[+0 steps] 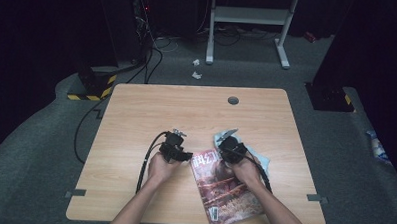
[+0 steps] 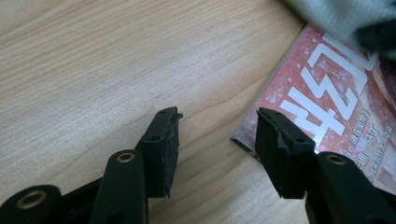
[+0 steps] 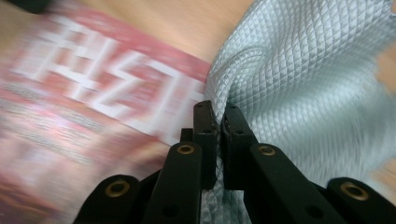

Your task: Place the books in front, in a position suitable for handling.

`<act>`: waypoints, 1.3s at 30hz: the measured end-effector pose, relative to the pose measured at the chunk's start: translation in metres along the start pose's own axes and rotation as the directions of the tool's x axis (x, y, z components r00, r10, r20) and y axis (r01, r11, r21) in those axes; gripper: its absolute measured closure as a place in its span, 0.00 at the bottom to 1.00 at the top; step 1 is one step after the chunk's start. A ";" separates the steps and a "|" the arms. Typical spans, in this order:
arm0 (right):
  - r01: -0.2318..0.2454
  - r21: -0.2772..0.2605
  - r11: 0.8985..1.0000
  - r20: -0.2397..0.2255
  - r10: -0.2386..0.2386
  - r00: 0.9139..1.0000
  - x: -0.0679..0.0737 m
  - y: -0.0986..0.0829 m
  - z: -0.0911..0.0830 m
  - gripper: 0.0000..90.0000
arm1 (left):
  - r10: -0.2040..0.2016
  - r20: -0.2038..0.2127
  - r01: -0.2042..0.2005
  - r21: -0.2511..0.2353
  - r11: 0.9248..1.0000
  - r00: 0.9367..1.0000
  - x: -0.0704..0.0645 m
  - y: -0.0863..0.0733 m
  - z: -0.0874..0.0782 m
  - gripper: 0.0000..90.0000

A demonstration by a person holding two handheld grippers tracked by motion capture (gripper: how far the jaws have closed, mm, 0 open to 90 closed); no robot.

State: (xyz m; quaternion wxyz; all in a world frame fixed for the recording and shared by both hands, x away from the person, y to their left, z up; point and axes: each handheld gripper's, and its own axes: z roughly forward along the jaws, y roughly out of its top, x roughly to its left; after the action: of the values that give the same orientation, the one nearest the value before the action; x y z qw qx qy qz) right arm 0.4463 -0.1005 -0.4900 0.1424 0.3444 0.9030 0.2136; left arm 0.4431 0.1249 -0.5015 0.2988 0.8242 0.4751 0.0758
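A: Quick pass. Right gripper [image 1: 229, 142]?

B: Jaws clamped tight on a fold of the pale blue quilted cloth [image 3: 299, 79], fabric pinched right between the pads. From the high view the cloth [image 1: 220, 138] sits bunched at the magazine's 12 o'clock end, part of it spilling out toward 3 o'clock on the table.

A: Magazine?

B: Red-covered magazine [image 1: 226, 190], big white characters on the cover, lying flat on the wooden table [image 1: 136, 115], near the front edge, roughly 5 o'clock from table centre. Bottom corner hangs just over the edge. Skewed a bit, top leaning toward 11 o'clock.

A: Left gripper [image 1: 176, 145]?

B: Jaws spread wide, nothing between them. In its own view, the right-hand jaw sits over the magazine's [image 2: 336, 107] corner, the other over bare wood. Whether it touches the cover, can't tell.

A: Hands?

B: Left hand [image 1: 160, 166] just beside the magazine at its 9 o'clock. Right hand [image 1: 245, 169] over the magazine's upper part.

A: Anything else?

B: Grey cable grommet [image 1: 233, 100] at the table's 12 o'clock. Right gripper view is blurred on the cover [image 3: 93, 93].
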 end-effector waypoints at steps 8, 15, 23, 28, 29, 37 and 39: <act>0.110 -0.052 0.993 -0.198 -0.119 0.973 0.056 0.023 0.008 0.96 | 0.007 -0.013 -0.007 -0.004 1.000 1.000 0.000 0.000 0.000 0.52; 0.130 -0.069 0.989 -0.231 -0.142 0.962 0.064 0.024 0.008 0.96 | 0.008 -0.016 -0.008 -0.006 1.000 1.000 0.000 -0.001 0.000 0.51; -0.047 -0.046 0.998 -0.062 0.044 0.997 -0.007 -0.003 0.002 0.96 | 0.019 -0.003 -0.019 -0.020 1.000 1.000 0.001 -0.002 0.001 0.51; -0.123 -0.009 0.992 0.062 0.123 0.990 -0.045 -0.016 -0.009 0.96 | 0.019 -0.004 -0.019 -0.021 1.000 1.000 0.001 -0.002 0.001 0.51; -0.148 0.001 0.989 0.056 0.148 0.987 -0.049 -0.018 -0.008 0.96 | 0.019 -0.005 -0.019 -0.021 1.000 1.000 0.001 -0.002 0.001 0.51; -0.035 0.010 0.999 -0.036 0.035 0.999 -0.008 0.005 0.003 0.96 | 0.019 -0.004 -0.019 -0.025 0.999 1.000 0.001 -0.002 0.002 0.51; 0.022 0.005 1.000 -0.065 -0.022 0.998 0.012 0.014 0.006 0.96 | 0.020 -0.005 -0.020 -0.026 0.999 1.000 0.001 -0.002 0.002 0.51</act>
State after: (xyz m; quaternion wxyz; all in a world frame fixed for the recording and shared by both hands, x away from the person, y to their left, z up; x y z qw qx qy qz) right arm 0.4480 -0.0816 -0.4893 0.1142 0.3278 0.9115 0.2207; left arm 0.4431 0.1255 -0.5039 0.3075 0.8249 0.4664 0.0866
